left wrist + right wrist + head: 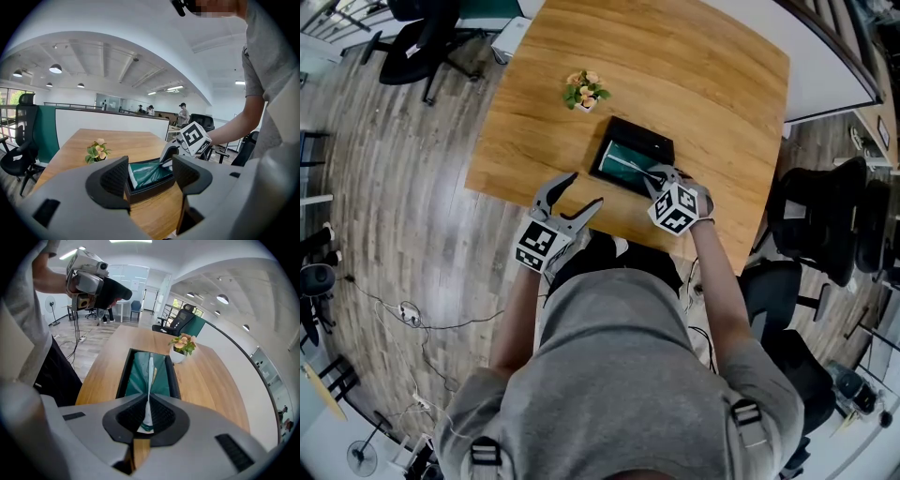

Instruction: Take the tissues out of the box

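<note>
Tissue (150,385), thin and easily torn, stands up from the box (123,373) on the counter (206,380); my right fingers (161,417) pinch its top fold, my left fingers (115,176) hang released.

Left gripper (584,189): held forward at a shallow downward tilt, jaws wide apart, pads gripping nothing. Right gripper (654,178): tilted steeply down, jaws pressed together, pinching a thin strip of tissue (150,373) between the pads. Left forearm (517,305) and right forearm (719,277): bare, reaching forward from short grey sleeves.
</note>
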`<state>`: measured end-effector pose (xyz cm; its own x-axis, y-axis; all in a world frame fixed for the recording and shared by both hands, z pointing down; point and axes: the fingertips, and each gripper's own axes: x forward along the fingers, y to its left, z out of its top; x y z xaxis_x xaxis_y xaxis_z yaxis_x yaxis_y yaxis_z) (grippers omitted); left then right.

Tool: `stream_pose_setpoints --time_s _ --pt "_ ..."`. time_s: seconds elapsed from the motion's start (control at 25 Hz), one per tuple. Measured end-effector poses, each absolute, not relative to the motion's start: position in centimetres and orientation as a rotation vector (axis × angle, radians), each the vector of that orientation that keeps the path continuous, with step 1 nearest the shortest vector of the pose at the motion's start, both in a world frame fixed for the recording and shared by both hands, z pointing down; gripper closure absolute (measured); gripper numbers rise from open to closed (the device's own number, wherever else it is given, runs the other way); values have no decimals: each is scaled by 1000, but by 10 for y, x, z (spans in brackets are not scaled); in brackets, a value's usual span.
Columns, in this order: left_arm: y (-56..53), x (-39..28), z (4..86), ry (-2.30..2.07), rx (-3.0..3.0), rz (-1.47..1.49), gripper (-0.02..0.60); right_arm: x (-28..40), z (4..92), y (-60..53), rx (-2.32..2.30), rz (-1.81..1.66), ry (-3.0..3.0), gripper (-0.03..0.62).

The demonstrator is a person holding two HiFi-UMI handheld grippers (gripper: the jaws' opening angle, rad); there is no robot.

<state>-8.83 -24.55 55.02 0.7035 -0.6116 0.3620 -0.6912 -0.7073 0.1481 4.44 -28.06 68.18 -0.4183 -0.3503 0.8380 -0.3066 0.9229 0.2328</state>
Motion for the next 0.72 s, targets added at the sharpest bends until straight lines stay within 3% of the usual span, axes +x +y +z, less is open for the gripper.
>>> stream_pose_setpoints --time_s 0.72 --pt "-249 -82 525 -1031 2674 376 275 58 609 -281 633 -150 -2083 580"
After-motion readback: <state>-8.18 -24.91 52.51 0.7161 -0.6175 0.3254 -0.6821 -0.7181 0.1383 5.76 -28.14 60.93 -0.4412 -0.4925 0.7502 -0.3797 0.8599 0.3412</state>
